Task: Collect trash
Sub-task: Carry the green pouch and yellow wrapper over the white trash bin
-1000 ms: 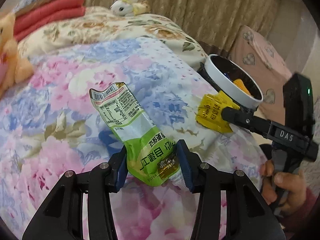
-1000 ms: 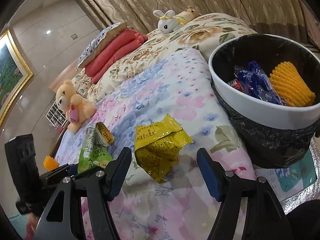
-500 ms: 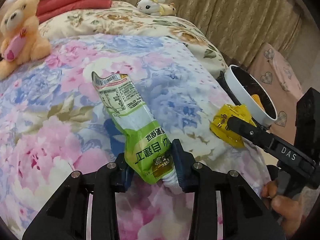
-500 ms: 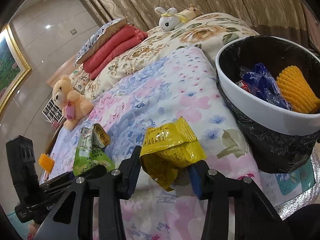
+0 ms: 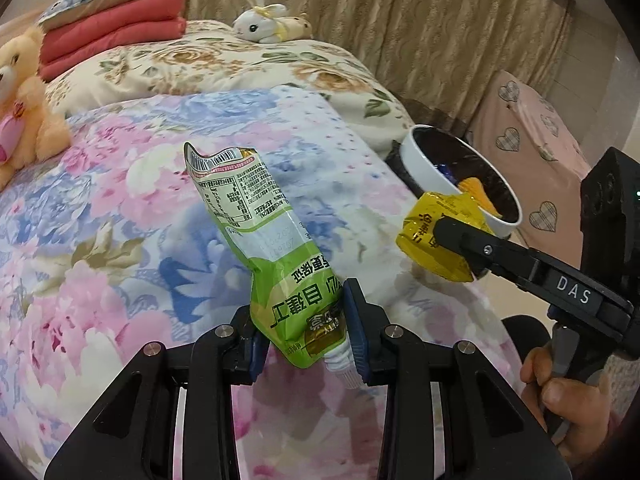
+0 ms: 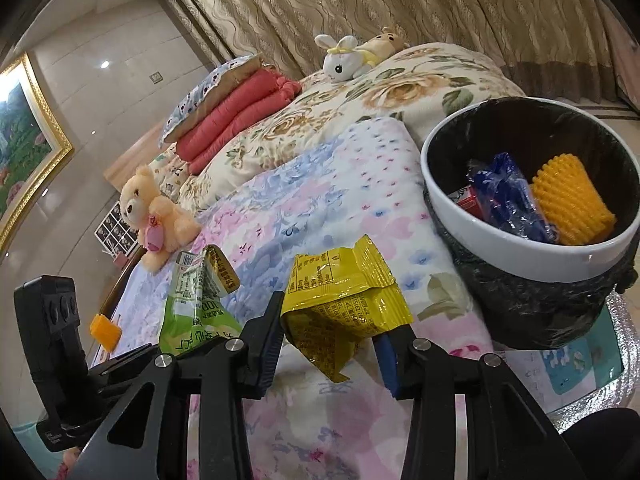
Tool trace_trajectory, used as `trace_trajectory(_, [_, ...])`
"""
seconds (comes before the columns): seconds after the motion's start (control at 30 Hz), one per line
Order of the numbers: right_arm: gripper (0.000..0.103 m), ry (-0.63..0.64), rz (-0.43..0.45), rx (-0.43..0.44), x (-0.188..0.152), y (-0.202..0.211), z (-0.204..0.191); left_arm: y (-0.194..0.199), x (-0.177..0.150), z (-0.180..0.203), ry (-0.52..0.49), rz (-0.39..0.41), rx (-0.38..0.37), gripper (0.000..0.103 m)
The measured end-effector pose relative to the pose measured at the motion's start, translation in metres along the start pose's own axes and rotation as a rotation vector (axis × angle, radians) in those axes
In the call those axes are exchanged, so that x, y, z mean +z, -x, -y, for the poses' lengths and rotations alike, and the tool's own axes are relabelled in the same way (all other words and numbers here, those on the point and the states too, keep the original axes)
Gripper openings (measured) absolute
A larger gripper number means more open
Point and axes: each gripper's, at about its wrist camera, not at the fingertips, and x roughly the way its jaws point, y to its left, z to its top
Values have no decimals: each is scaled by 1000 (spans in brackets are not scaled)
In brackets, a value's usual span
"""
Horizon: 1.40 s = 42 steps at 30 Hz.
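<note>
Left tongs: left gripper [image 5: 306, 322] is clamped narrow on the lower end of the green pouch [image 5: 264, 248], blue pads pressing both sides; the pouch stands up and leans toward 11 o'clock, its white spout poking out at the bottom.
Right tongs: right gripper [image 6: 328, 340] is clamped on the yellow wrapper [image 6: 340, 304], held crumpled between the pads, clear of the quilt.
Right hand: in the left wrist view, fingers of the hand [image 5: 568, 392] wrap the handle at 4 o'clock.
Trash bin: white-rimmed bin [image 6: 520, 256] with a black liner sits at 2 o'clock from the right gripper, just off the bed's corner; a blue wrapper [image 6: 508, 196] and an orange foam net [image 6: 572, 200] lie inside.
Bed surface: floral quilt [image 5: 100, 240] lies under both grippers, bare between the pouch and the wrapper.
Far clutter: teddy bear [image 6: 156, 216] at 10 o'clock, folded red blanket [image 6: 236, 116] at 11, white plush rabbit [image 6: 344, 60] at 12, all well apart from the tongs.
Edges: curtain [image 6: 400, 8] closes off the far side; the quilt's corner drops away beside the bin.
Between wrapper and bin: nothing but open quilt.
Small item: orange block [image 6: 105, 330] at 9 o'clock near the bed's edge, beside the left tool.
</note>
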Motion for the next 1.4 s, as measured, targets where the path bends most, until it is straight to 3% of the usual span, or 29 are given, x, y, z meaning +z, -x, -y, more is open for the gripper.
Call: trace_trajectory(1.4, [42,-86,101,-67,12,60,53,-13,22,80,-145,-18,-97,32])
